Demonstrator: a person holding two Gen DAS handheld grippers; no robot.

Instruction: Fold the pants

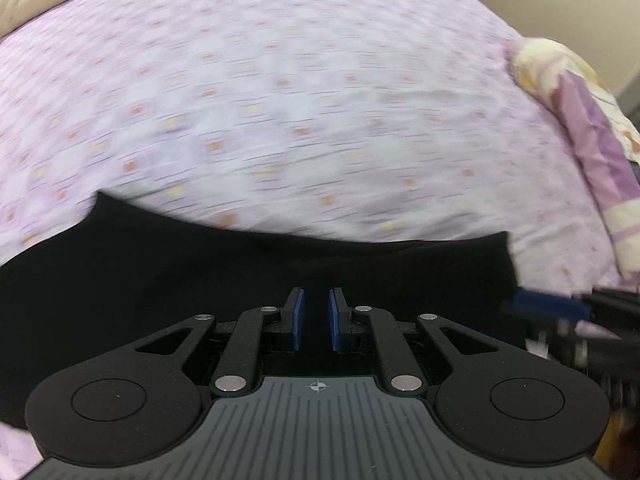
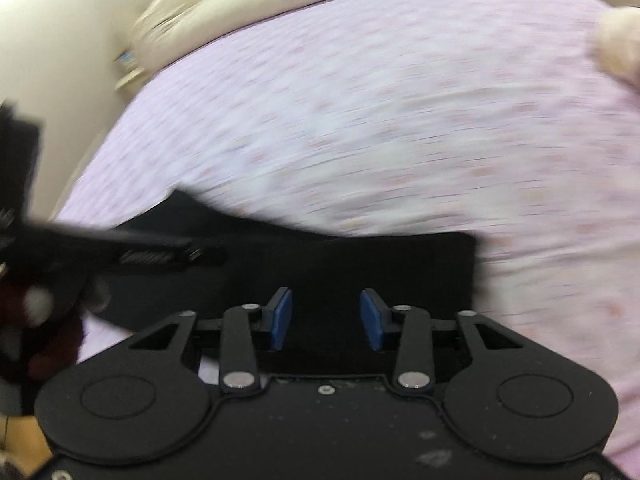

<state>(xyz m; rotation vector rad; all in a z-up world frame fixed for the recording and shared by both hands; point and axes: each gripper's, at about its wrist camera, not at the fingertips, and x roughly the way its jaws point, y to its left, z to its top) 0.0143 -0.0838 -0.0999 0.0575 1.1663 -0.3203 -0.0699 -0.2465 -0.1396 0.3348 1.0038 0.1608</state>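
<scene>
I see black pants (image 1: 256, 272) lying flat on a bed, on a pink sheet (image 1: 280, 100) printed with small orange and yellow squares. The pants form a dark band across the near part of the sheet in both wrist views, with one straight edge facing away from me and a corner at each end.

My left gripper (image 1: 316, 312) hangs over the pants, pointing steeply down. Its jaws stand narrow, with a slim gap between the blue pads (image 1: 298, 316). I cannot tell whether cloth is pinched in that gap, as the black fabric hides any fold.

My right gripper (image 2: 325, 316) also hangs over the pants, near their right-hand corner. Its jaws stand somewhat wider than the left ones. Its blue pads (image 2: 282, 320) look clear of the cloth, with only the flat pants showing between them.

From the left view, the right gripper shows as a blur just beyond the right end of the pants. From the right view, the left one crosses the left end of the pants.

A quilt (image 1: 580, 120) in cream and purple lies bunched on the sheet, well right of the pants. Both views are smeared by motion.
</scene>
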